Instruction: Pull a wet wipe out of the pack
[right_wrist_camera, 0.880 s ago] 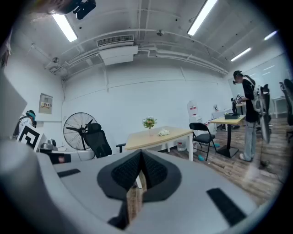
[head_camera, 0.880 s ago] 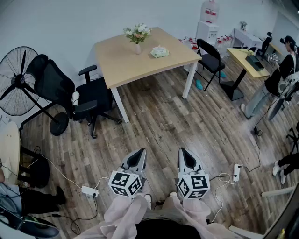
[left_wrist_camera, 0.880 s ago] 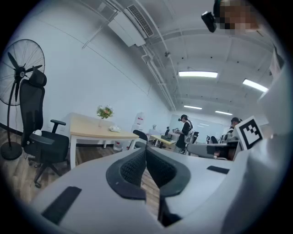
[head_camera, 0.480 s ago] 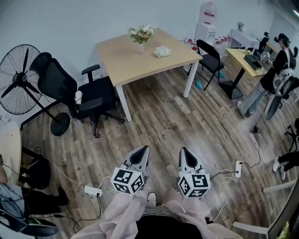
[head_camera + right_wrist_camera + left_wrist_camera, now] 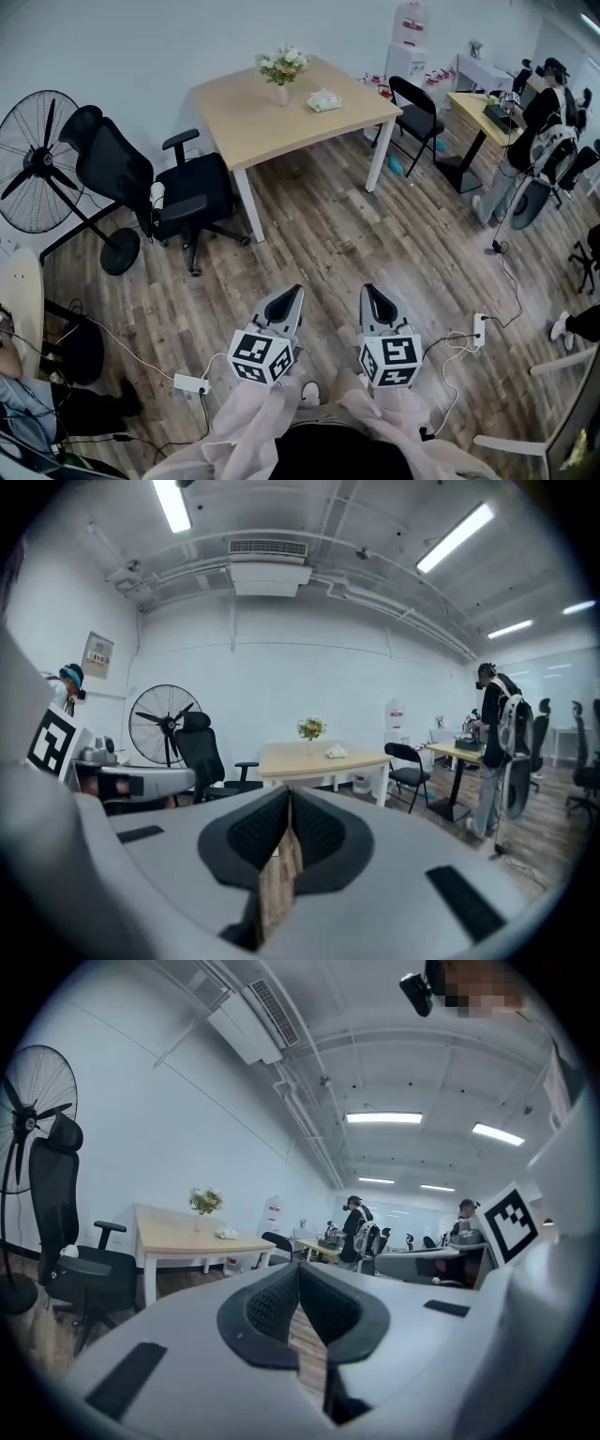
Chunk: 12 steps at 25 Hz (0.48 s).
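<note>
done so far: honestly nothing yet. The small pale green soft wet wipe pack point(image 5: 324, 100) looks untouched, with no wipe pulled out that I can see.

left gripper: the grey left gripper point(image 5: 286, 305) with its black-and-white marker cube sits low in the head view, left of centre. Its black ridged pads meet at the tips, with nothing pinched and only floor showing through the gap.

table: the light wooden square table point(image 5: 253, 122) with white legs is upper centre of the frame, well apart from both grippers. A small white vase of flowers point(image 5: 282, 70) stands on it.

pack spot: it lies flat on the table top just right of the vase, toward the right-hand edge.

right gripper: the matching grey right gripper point(image 5: 378, 305) is low, right of centre. Its jaws are closed on themselves and it's empty too.

pack direction: the long axis runs roughly across the frame, maybe tipped up a bit on the right. It's too small to tell which way the opening flap faces.

left to do: pretty much everything. My guess is get over to the table, pin the pack down with one gripper, then pinch a wipe and pull it out with the other.
</note>
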Tool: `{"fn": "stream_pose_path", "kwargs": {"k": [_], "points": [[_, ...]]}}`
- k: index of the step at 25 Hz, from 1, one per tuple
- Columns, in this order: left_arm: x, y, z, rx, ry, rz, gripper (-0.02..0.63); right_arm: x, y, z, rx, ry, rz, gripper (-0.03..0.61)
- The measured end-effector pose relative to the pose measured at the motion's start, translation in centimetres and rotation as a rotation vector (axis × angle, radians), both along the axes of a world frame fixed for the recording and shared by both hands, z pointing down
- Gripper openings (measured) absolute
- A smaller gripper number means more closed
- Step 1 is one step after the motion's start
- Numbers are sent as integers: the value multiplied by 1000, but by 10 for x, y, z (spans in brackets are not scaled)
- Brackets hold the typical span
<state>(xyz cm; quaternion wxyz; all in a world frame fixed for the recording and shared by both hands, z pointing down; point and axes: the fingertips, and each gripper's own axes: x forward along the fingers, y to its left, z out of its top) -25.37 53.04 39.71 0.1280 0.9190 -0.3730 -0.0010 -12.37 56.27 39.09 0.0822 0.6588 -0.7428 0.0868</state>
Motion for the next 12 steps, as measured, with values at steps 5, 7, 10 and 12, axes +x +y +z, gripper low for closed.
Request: {"fn": "stream_pose_path", "kwargs": {"k": [5,7,10,12], "points": [[-2,4,-2,2,-10,11,12,-1,6,4,-18,-59,12,18],[-4,4,1,0,-19,14,12,-3,6,6,-24,-79,18,18],[-6,-1,4,-6,-25,8,12,-2,2,6,-22,-80,25,18],[-5,-4,6,-9,-30,4,12,2,1,6,-17,-59,33,18]]}}
